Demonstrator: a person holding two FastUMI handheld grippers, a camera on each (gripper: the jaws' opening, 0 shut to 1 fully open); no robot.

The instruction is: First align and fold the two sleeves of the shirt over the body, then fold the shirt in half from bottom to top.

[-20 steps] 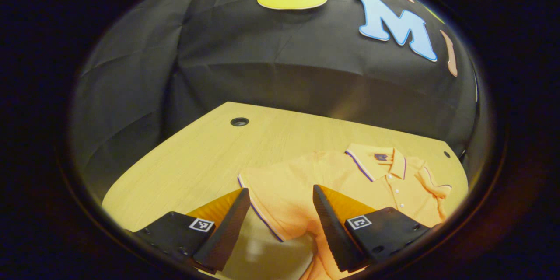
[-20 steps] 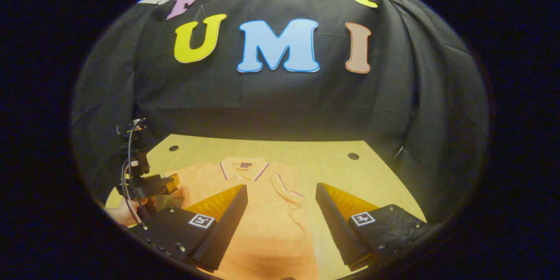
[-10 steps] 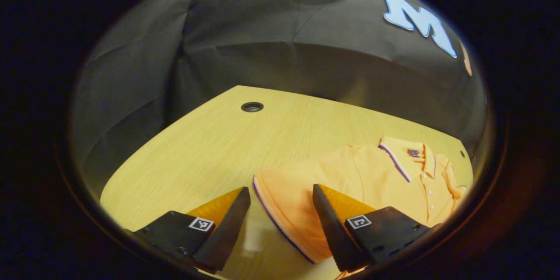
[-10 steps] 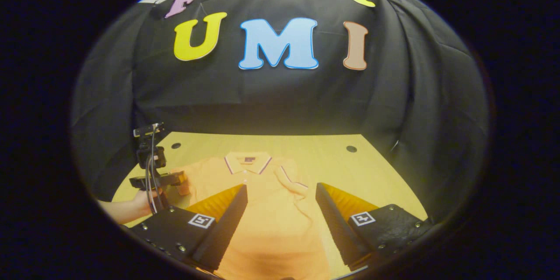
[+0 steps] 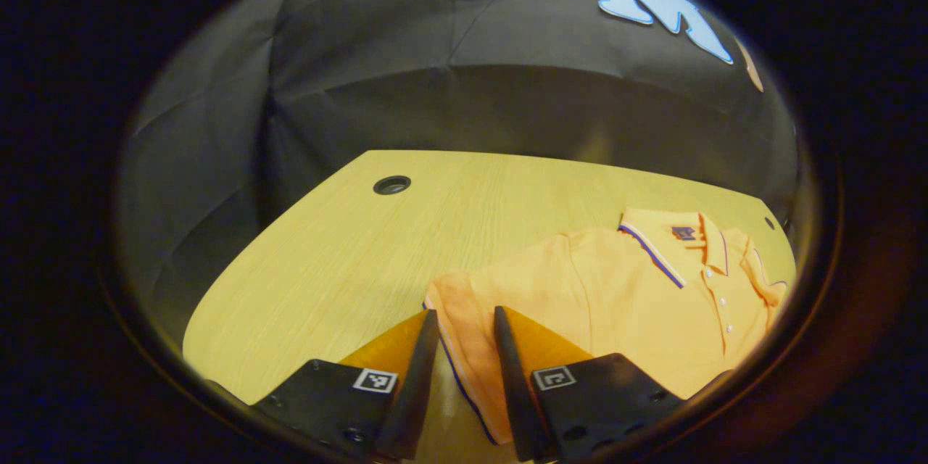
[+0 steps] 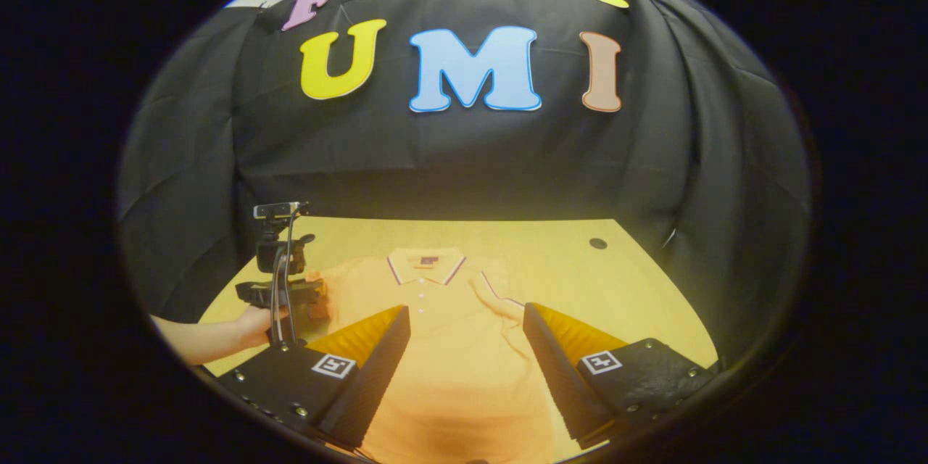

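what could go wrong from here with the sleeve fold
The left gripper has its fingers close on either side of the left sleeve near the striped cuff; such a shallow bite could slip once lifted. The right sleeve already lies folded over the orange polo shirt, so dragging the body could undo it. The right gripper hangs open above the shirt and pins nothing, so the shirt may slide on the wooden table.

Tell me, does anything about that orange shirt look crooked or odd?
Slightly: the shirt is lopsided. One sleeve is folded over the body, while the other sleeve lies outward, between the left tongs.
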